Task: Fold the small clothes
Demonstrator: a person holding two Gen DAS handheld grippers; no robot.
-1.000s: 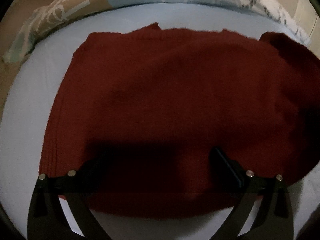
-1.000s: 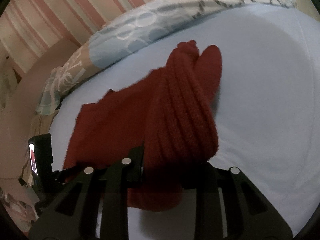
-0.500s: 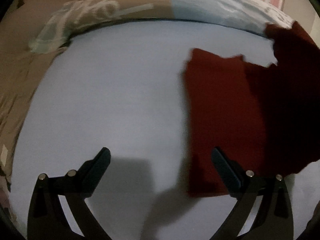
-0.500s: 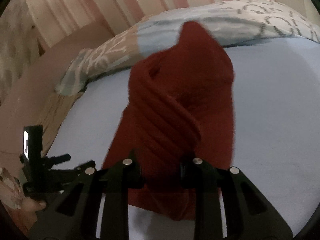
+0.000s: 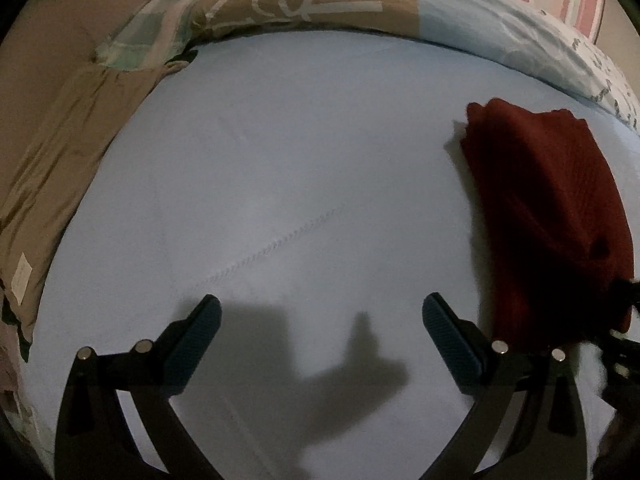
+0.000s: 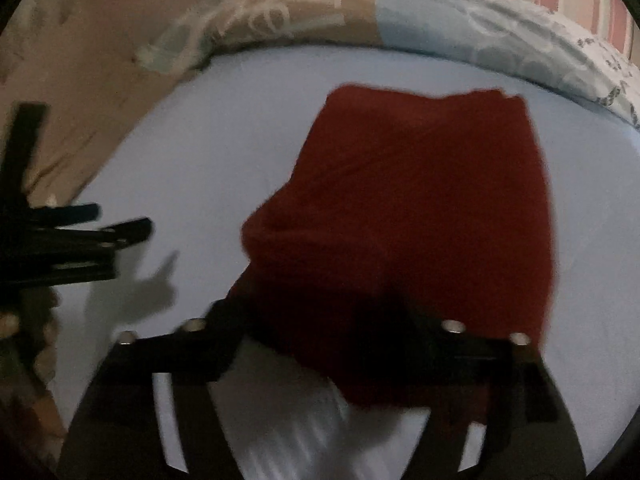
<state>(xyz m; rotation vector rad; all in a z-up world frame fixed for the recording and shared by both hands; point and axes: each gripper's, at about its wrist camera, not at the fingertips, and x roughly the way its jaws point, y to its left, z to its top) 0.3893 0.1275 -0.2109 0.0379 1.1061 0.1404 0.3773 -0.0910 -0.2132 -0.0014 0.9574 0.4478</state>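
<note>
From my left wrist camera: my left gripper hangs with its fingers spread wide over bare blue bedsheet, nothing between them. The folded dark red sweater lies flat on the sheet off to the right, just beyond my right-hand finger.

From my right wrist camera: my right gripper has just been opening; its fingers stand apart, the sweater heaped on the sheet between and ahead of them. The blur hides whether the pads touch it.
</note>
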